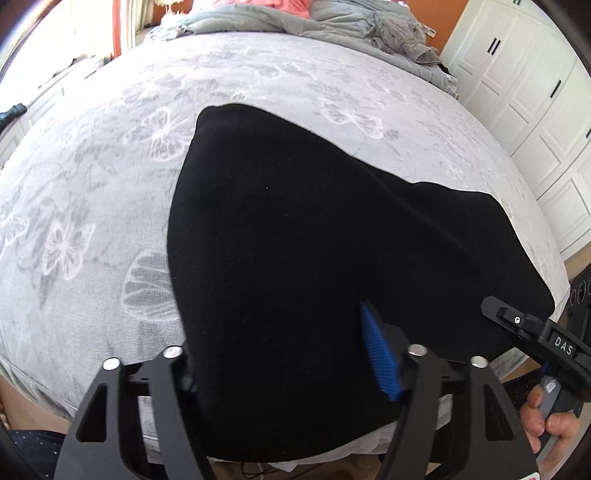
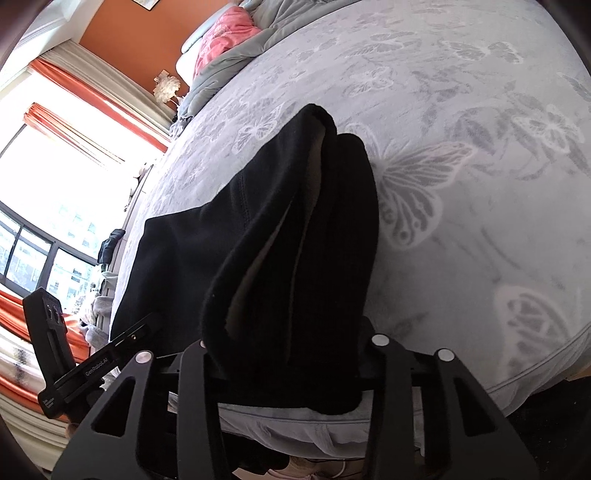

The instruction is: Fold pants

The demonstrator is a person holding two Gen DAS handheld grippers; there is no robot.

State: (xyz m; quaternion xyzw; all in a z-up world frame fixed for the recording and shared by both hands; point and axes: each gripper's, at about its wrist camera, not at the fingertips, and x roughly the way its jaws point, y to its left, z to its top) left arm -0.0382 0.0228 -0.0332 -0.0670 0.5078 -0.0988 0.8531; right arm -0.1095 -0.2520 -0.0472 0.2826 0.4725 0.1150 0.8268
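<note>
Fingers first: the left gripper has its fingers spread around a thick bunch of the black pants, one blue ribbed pad showing on the right side and the other buried under cloth — the cloth fills the gap, so I read it as a grip on the fabric, though the pinch itself is hidden. Over in the right wrist view it's the same story: the right gripper has black cloth packed between its arms, the tips swallowed entirely, so a hold looks likely but I can't swear to it. The pants lie on the bed, near its front edge, the far end resting on the butterfly-print cover while the near end rises up into both grippers. Seen from the right, the layers stack loosely with the pale lining showing between them, which suggests the garment is already doubled at least once. Why two holds, well apart along one edge? My read is that it keeps that edge taut and level so the fold comes down square, not skewed. At the head of the bed the grey quilt and pink bedding are heaped well clear of the pants.
</note>
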